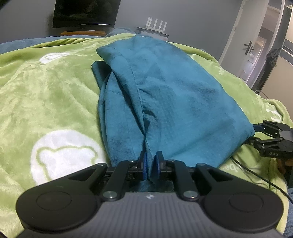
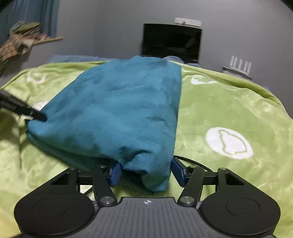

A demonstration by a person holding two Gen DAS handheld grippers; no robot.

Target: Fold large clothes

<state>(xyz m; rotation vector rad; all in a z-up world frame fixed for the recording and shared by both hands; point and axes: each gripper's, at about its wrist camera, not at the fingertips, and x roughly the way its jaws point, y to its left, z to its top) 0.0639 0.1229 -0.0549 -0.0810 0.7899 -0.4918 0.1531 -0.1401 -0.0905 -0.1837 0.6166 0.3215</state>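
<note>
Left hand-held gripper [image 1: 150, 163] pinched narrow on a fold of the teal garment [image 1: 164, 91]; right hand-held gripper [image 2: 145, 171] spread wide around its near corner.

Left wrist view: garment lying on the green blanket [image 1: 45, 87] of the bed, long axis running away toward the TV [image 1: 84, 14] and router [image 1: 157, 23]; seam leading straight into the blue pads [image 1: 145, 165]; right tool at its right edge. Right wrist view: garment stretching away, blue pads [image 2: 115, 173] apart either side of the cloth; cable [image 2: 192, 162] just beside the right pad.
</note>
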